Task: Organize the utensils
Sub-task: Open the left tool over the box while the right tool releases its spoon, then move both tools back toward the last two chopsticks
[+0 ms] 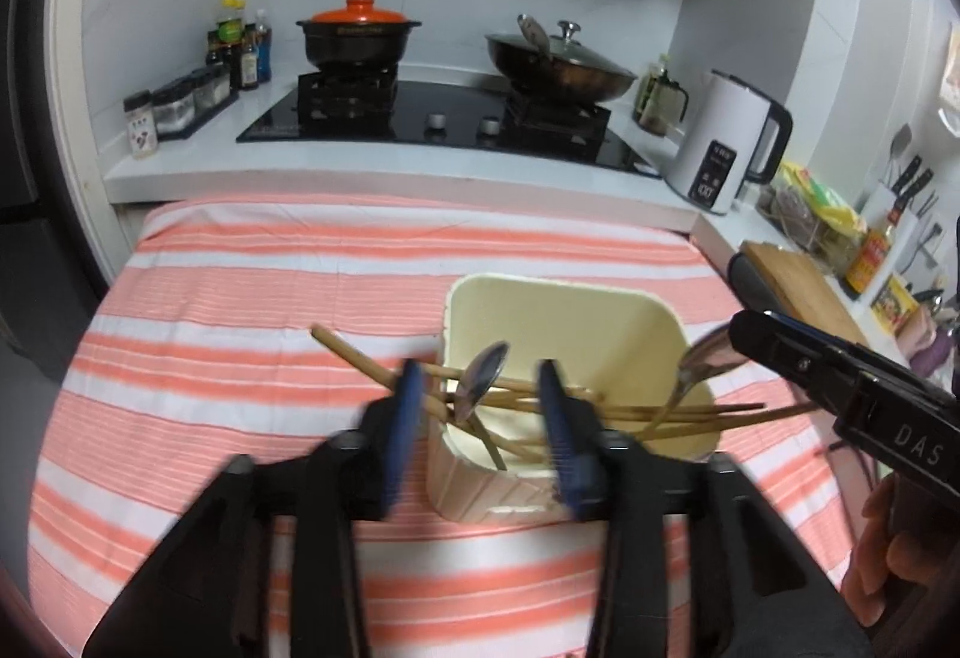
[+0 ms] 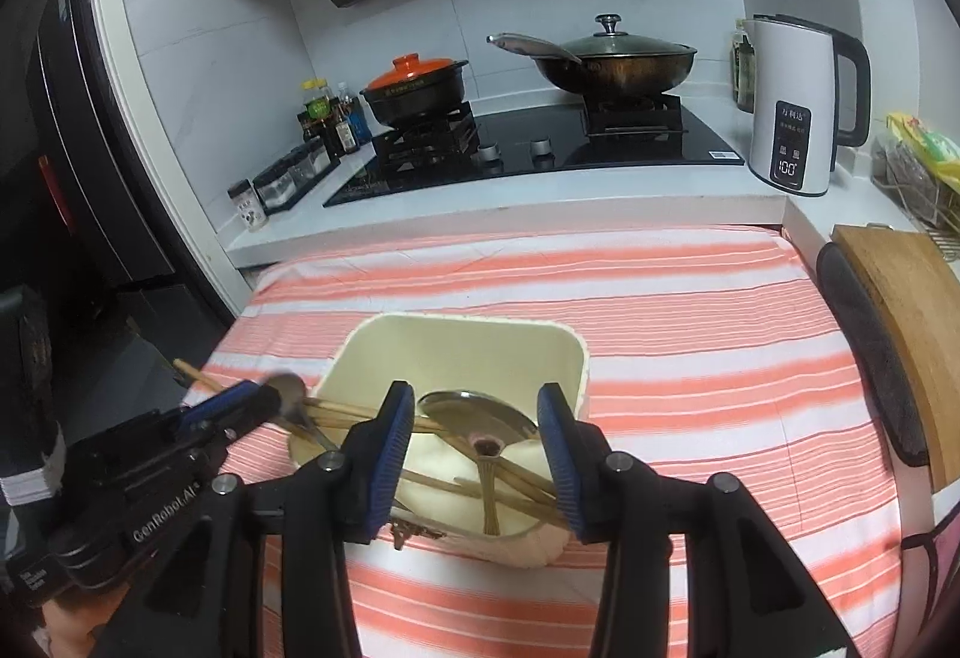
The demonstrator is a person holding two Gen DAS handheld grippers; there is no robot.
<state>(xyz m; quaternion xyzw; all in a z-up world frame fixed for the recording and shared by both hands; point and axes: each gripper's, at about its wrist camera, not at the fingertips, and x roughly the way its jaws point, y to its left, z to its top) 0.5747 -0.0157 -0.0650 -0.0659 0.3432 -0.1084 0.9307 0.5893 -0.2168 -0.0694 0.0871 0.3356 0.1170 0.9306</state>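
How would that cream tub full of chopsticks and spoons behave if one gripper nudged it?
The cream tub looks like thin plastic, so it is probably light and may slide on the striped cloth. The chopsticks and spoons lean across its rim, so a push there could tip it or rattle them out.

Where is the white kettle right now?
The white kettle stands on the counter at the right end of the stove, beside the lidded wok; in both views it is upper right.
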